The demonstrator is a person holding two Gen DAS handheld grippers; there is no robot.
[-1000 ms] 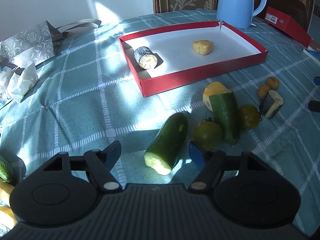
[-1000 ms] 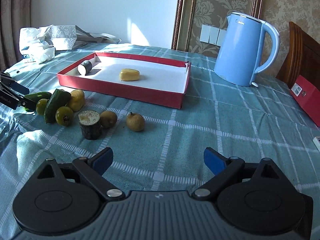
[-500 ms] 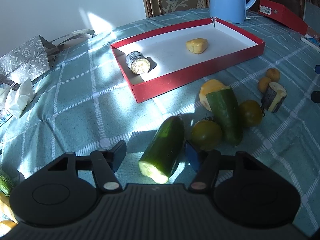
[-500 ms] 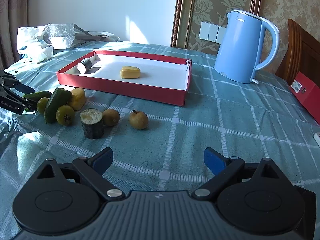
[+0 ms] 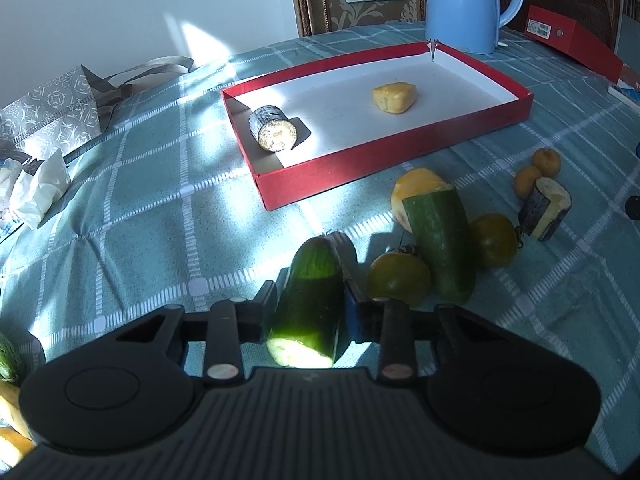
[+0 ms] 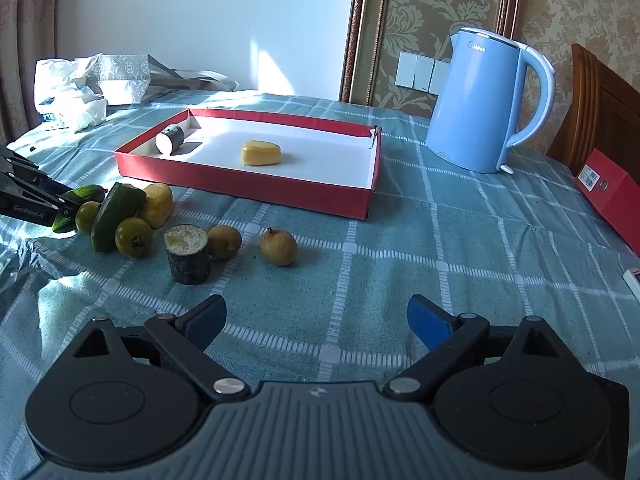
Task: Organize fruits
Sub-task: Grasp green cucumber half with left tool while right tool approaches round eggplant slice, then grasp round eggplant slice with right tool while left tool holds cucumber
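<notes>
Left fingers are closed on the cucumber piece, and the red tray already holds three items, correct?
Not quite: the red tray holds two items, the dark-skinned cut piece and the yellow chunk, as the left wrist view shows. The left gripper does grip the cucumber piece.

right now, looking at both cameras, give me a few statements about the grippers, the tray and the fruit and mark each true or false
1. The left gripper is shut on a cucumber piece. True.
2. The right gripper holds a small brown fruit. False: its jaws stand wide apart with nothing between them, and the brown fruit lies on the tablecloth ahead of it.
3. The red tray holds two items. True: a dark-skinned cut piece and a yellow chunk.
4. The blue kettle stands inside the tray. False: it stands on the cloth beyond the tray's far corner.
5. A second cucumber piece lies in the tray. False: it lies on the cloth among the green tomatoes.
</notes>
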